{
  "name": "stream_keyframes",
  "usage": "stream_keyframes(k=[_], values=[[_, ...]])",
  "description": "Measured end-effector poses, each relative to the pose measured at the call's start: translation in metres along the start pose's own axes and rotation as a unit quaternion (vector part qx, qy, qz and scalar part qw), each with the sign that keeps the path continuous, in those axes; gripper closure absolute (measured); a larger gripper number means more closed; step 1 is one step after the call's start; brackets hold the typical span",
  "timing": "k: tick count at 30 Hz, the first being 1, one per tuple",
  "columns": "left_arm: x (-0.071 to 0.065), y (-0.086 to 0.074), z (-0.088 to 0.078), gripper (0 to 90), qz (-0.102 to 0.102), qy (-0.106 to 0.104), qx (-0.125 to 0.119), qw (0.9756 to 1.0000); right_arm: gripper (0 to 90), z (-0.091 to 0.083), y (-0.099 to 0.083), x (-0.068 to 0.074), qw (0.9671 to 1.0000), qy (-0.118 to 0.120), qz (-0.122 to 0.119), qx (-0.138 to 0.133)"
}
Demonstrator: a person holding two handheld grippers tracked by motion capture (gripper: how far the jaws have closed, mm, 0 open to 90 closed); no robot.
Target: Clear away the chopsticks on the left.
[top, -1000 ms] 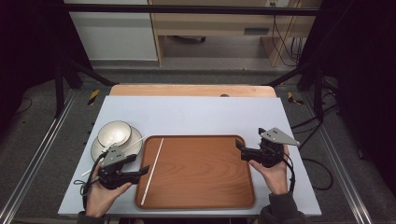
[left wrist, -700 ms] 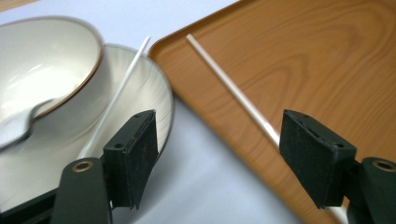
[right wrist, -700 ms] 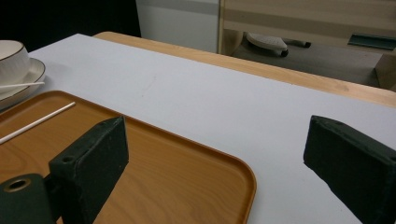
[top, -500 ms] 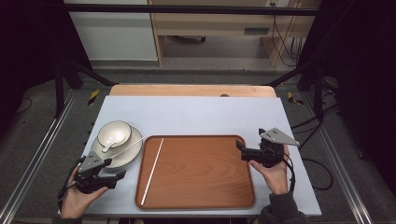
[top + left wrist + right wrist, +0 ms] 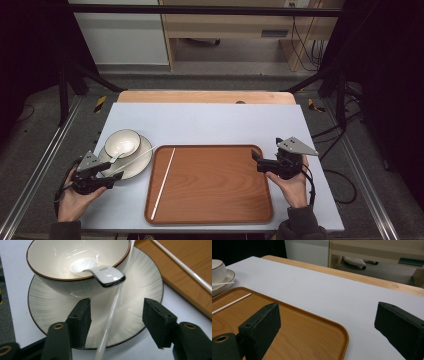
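Left gripper (image 5: pixel 116 322): low, level, fingers (image 5: pixel 81 317) part-open, just been closing, straddling a glossy white chopstick (image 5: pixel 111 315) untouched, lying on a ribbed plate (image 5: pixel 147 287). Right gripper (image 5: pixel 261 162): level at the wooden tray (image 5: pixel 215 187) corner, fingers wide, empty. Brown-rimmed bowl (image 5: pixel 62 267), ceramic spoon (image 5: pixel 105 275).

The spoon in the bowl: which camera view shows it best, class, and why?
The left gripper view: the spoon appears large there, its handle hooked over the rim of the bowl. In the high view it is a small pale sliver at the bowl's near edge. The right gripper view catches the bowl's side far off, no spoon discernible.
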State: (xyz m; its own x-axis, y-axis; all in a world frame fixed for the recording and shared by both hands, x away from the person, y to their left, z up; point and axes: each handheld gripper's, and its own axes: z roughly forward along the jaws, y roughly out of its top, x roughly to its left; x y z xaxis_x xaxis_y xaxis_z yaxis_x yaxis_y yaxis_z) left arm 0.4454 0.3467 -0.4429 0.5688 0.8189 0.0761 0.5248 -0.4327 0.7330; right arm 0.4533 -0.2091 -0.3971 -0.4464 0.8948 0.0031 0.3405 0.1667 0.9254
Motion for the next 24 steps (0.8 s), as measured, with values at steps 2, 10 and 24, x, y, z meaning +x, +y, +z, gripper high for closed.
stream_keyframes(k=[2, 10, 24], values=[[0.003, 0.001, 0.004, 45.6, 0.007, 0.000, 0.010, 0.9999, 6.9, 0.001, 0.000, 0.000, 1.0000, 0.000, 0.000, 0.001], [0.006, 0.002, 0.016, 61.0, 0.031, 0.003, 0.037, 0.9988, 6.9, 0.002, -0.001, 0.001, 1.0000, -0.001, -0.004, 0.004], [0.003, 0.002, 0.016, 80.1, 0.048, -0.020, 0.045, 0.9977, 6.8, 0.002, -0.001, 0.001, 1.0000, 0.000, -0.003, 0.003]])
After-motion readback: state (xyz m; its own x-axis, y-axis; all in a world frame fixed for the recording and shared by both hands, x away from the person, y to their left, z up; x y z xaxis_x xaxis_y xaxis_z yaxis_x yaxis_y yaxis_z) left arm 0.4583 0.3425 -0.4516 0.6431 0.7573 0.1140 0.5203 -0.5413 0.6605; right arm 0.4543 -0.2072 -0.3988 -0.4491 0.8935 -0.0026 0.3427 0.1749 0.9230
